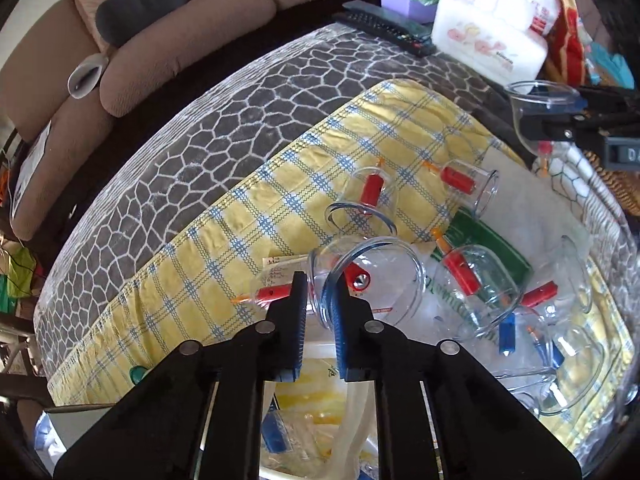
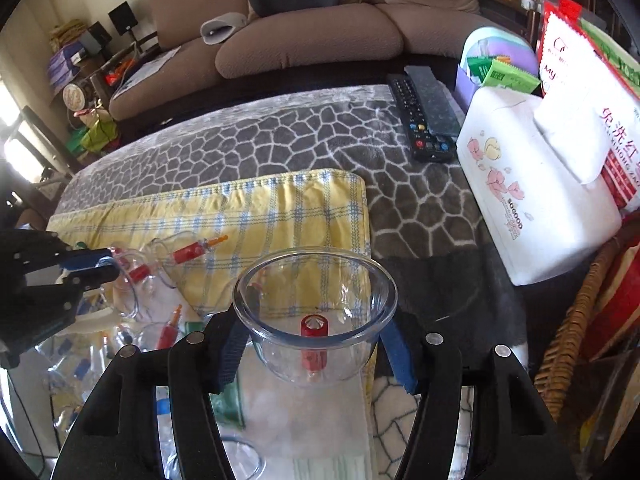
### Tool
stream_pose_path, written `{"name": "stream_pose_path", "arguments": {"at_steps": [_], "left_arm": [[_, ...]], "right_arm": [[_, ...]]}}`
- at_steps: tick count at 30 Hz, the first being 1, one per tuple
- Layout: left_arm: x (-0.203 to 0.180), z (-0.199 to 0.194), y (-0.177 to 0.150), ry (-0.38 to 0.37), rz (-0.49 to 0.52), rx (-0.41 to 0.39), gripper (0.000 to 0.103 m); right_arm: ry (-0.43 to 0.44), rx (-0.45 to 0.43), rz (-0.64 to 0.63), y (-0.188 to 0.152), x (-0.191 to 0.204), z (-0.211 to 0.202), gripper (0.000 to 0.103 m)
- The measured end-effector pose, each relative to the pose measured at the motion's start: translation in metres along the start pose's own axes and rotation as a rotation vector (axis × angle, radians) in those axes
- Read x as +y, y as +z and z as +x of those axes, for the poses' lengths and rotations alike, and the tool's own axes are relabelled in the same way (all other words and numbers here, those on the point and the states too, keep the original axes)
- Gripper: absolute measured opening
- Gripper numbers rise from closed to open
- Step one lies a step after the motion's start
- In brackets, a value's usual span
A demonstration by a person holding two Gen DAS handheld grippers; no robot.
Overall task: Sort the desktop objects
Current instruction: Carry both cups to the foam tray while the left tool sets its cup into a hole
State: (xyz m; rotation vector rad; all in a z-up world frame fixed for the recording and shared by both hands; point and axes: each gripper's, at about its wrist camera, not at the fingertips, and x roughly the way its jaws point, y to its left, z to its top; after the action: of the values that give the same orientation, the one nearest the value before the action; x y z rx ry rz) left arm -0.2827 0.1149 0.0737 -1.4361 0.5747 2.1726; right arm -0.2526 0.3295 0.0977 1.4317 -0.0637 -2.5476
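Right gripper (image 2: pixel 316 354) at lower center of its view, jaws spread wide around a clear cup (image 2: pixel 316 316) with a red valve (mouth up, blue pads pressed to both sides of its wall). Left gripper (image 1: pixel 322 312) at bottom center of its view, jaws nearly closed on the rim of a second clear cup (image 1: pixel 372 276) lying on its side, mouth facing the camera.

More clear cups w/ red and blue valves sit scattered right of that one, two of them (image 1: pixel 366 196) just above it on the yellow plaid cloth (image 1: pixel 224 240). The grey stone-pattern blanket (image 1: pixel 180 152) spreads open toward upper left, up to the table edge by the brown sofa (image 1: pixel 160 40).

Upper right of the right wrist view: two remotes (image 2: pixel 424 116), a white tissue pack (image 2: pixel 532 184), and a wicker basket (image 2: pixel 576 320) along the right edge, hemming that side.
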Motion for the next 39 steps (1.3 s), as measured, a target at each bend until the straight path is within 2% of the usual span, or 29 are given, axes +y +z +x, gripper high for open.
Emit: {"name": "stream_pose_path", "arguments": {"at_steps": [6, 11, 15, 18, 21, 26, 30, 34, 39], "left_arm": [[0.004, -0.057, -0.013, -0.069, -0.043, -0.054, 0.005], [0.018, -0.133, -0.050, -0.144, -0.099, -0.110, 0.005], [0.045, -0.199, -0.109, -0.164, -0.147, -0.148, 0.005], [0.068, -0.252, -0.167, -0.139, -0.169, -0.200, 0.005], [0.087, -0.289, -0.228, -0.100, -0.186, -0.201, 0.005], [0.107, -0.298, -0.313, -0.081, -0.245, -0.132, 0.005], [0.115, -0.288, -0.357, -0.108, -0.295, -0.112, 0.005], [0.123, -0.272, -0.376, -0.138, -0.333, -0.098, 0.005], [0.132, -0.250, -0.374, -0.195, -0.381, -0.095, 0.005]], "right_arm": [[0.062, -0.063, -0.042, -0.014, 0.032, -0.054, 0.062], [0.176, -0.124, -0.053, -0.032, 0.078, -0.101, 0.062], [0.263, -0.179, -0.089, -0.049, 0.130, -0.139, 0.062], [0.336, -0.214, -0.116, -0.062, 0.174, -0.161, 0.062], [0.392, -0.229, -0.161, -0.075, 0.223, -0.173, 0.062], [0.456, -0.207, -0.224, -0.098, 0.305, -0.172, 0.062], [0.480, -0.182, -0.263, -0.114, 0.357, -0.163, 0.062], [0.495, -0.170, -0.276, -0.129, 0.391, -0.157, 0.062], [0.507, -0.169, -0.269, -0.136, 0.417, -0.151, 0.062]]}}
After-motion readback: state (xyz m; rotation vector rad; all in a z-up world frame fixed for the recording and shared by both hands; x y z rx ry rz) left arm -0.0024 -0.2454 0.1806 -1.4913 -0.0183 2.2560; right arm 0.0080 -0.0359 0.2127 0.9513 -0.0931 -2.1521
